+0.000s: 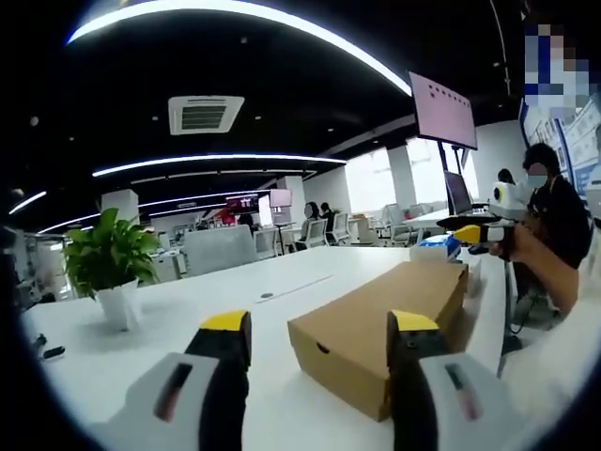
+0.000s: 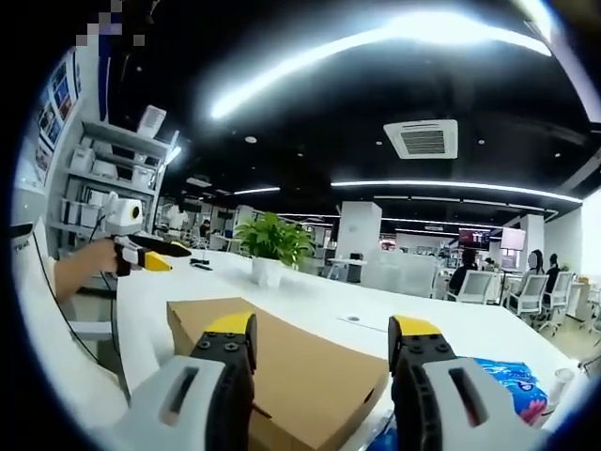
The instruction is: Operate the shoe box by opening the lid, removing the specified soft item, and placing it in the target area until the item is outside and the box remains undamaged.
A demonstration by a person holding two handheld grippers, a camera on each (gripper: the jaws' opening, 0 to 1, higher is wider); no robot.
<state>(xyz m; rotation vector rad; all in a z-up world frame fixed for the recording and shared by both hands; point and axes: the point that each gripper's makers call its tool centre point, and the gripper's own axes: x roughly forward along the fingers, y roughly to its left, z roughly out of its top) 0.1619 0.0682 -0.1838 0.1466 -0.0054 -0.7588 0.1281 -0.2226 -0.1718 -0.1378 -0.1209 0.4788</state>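
My left gripper (image 1: 319, 329) and right gripper (image 2: 324, 334) both hover with jaws apart, holding nothing, over the closed brown shoe box (image 1: 390, 315) lying on the white table (image 1: 160, 329). I can read no writing on the box or the blue packet (image 2: 512, 385) beside it.

right gripper (image 2: 324, 346) open, over closed shoe box (image 2: 282, 371)

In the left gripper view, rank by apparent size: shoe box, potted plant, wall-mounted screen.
1. Shoe box, largest, though nearest the camera.
2. Potted plant.
3. Screen, about the plant's size; it's farther off, so that order is unsure.
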